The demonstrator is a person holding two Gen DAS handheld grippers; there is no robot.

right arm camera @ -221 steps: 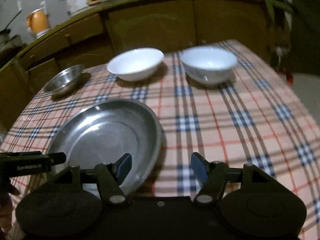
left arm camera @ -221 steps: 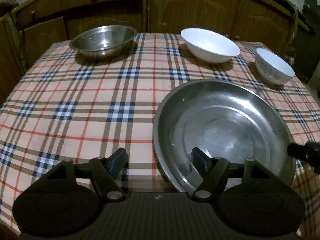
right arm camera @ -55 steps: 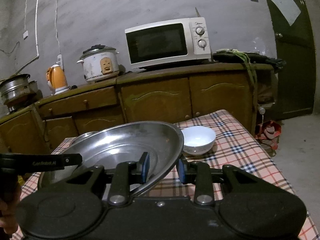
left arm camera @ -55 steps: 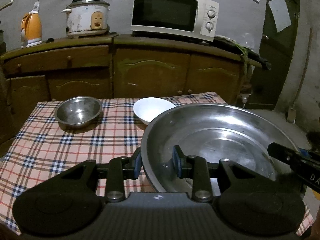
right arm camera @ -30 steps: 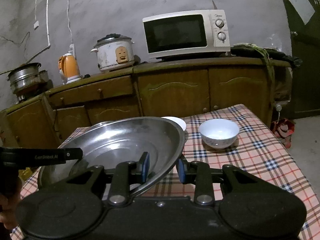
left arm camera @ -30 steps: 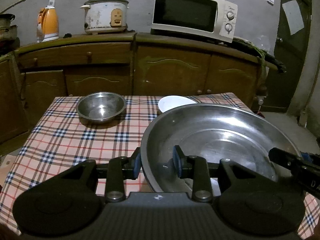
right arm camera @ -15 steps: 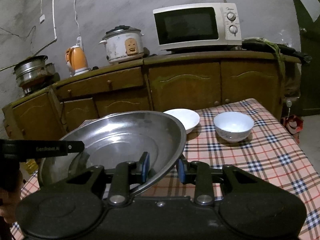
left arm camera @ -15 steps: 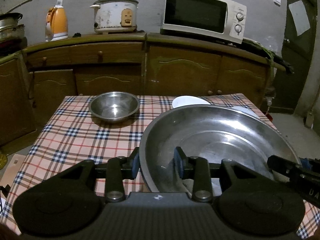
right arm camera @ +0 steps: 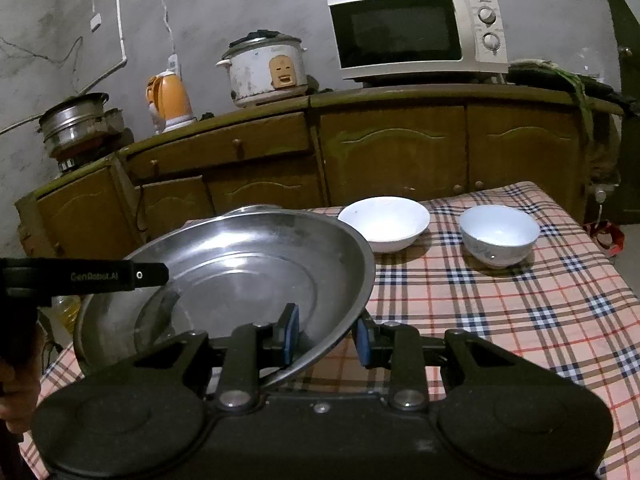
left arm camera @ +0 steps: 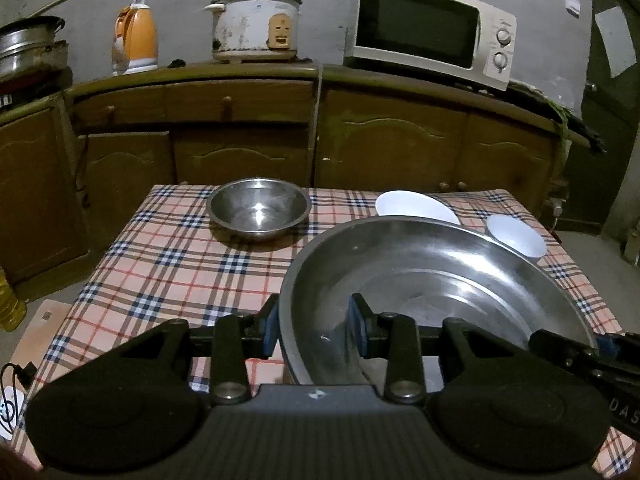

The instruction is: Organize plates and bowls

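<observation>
A large steel plate (left arm camera: 432,280) is held above the checked table by both grippers. My left gripper (left arm camera: 316,326) is shut on its left rim. My right gripper (right arm camera: 326,336) is shut on its right rim; the plate (right arm camera: 248,280) fills the left of the right wrist view. A steel bowl (left arm camera: 259,208) sits at the table's far left. A wide white bowl (right arm camera: 384,222) and a smaller white bowl (right arm camera: 499,234) sit at the far right; both also show in the left wrist view, wide bowl (left arm camera: 416,206) and small bowl (left arm camera: 516,234), partly hidden by the plate.
The table (left arm camera: 172,264) has a plaid cloth. Behind it stands a wooden cabinet (left arm camera: 320,136) with a microwave (left arm camera: 430,34), a rice cooker (left arm camera: 254,26) and an orange kettle (left arm camera: 134,40). A steel pot (right arm camera: 74,126) sits at the far left.
Since 7.4 s ago both grippers shut on the plate and lifted it off the table. Over the last second the plate has been carried slightly back and left, with the bowls coming more into view.
</observation>
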